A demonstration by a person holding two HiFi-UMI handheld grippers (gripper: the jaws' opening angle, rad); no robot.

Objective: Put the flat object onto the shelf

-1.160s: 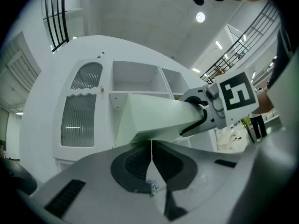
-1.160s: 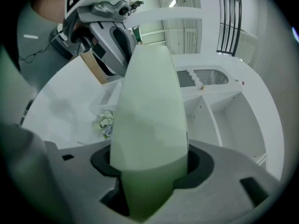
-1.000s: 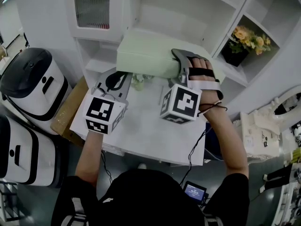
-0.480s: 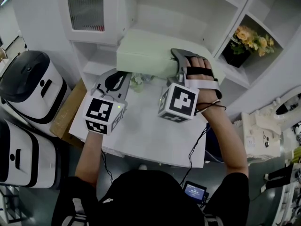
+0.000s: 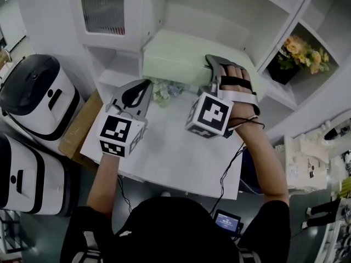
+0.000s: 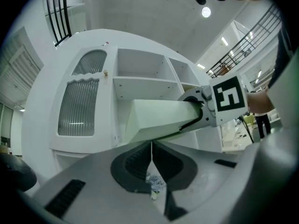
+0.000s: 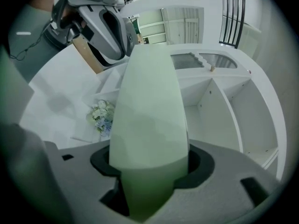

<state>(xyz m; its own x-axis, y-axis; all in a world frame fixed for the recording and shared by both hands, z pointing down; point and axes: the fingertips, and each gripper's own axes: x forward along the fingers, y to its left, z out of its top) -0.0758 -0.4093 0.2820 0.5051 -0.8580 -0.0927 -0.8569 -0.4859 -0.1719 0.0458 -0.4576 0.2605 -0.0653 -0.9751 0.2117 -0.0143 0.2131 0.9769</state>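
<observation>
Over the tabletop (image 5: 175,152) my left fingers (image 6: 84,190) are pressed together, empty, near small flowers (image 5: 164,90). My right fingers (image 7: 233,171) pinch the pale green box (image 5: 175,62), its far end at the white shelf (image 5: 219,15).

We see the pale green flat box (image 5: 175,62) before the white shelf unit (image 5: 219,21), above the small flower bunch (image 5: 167,89) on the white table (image 5: 175,152).

Matt, smooth pale-green flat object (image 5: 174,63); smooth white shelf (image 5: 197,21), faint sheen; ribbed glass door pane (image 5: 102,7); matt white bench (image 5: 175,147); matt grey plastic left gripper (image 5: 146,85); dull brown cardboard-like board (image 5: 79,129).
</observation>
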